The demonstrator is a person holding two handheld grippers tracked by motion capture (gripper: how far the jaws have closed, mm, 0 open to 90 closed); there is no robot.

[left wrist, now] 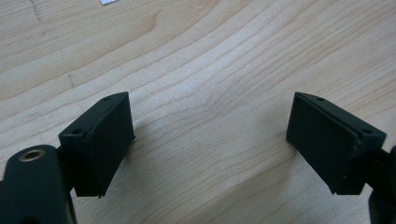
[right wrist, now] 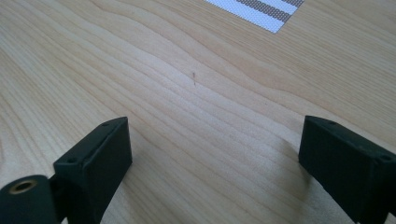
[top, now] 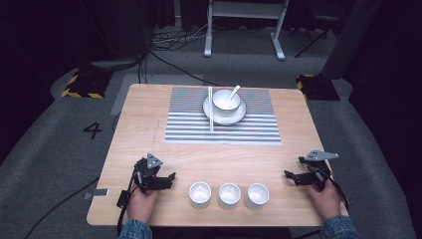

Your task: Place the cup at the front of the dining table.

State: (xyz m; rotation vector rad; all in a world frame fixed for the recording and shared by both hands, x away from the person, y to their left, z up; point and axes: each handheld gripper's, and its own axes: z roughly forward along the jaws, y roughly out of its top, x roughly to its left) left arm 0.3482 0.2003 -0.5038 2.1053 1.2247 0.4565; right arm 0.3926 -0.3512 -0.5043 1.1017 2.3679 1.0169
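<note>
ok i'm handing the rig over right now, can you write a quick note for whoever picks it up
Left gripper: open, holding nothing, low over bare wood at the near left of the table.
Right gripper: open, holding nothing, at the near right.
Three white cups stand in a row along the near edge between the grippers, all untouched.
On the striped mat at the far side: a plate with a bowl and spoon in it, chopsticks beside them.
Done: no sign of anything handled yet.
Left: probably the cups; the leftmost is nearest the left gripper.
</note>
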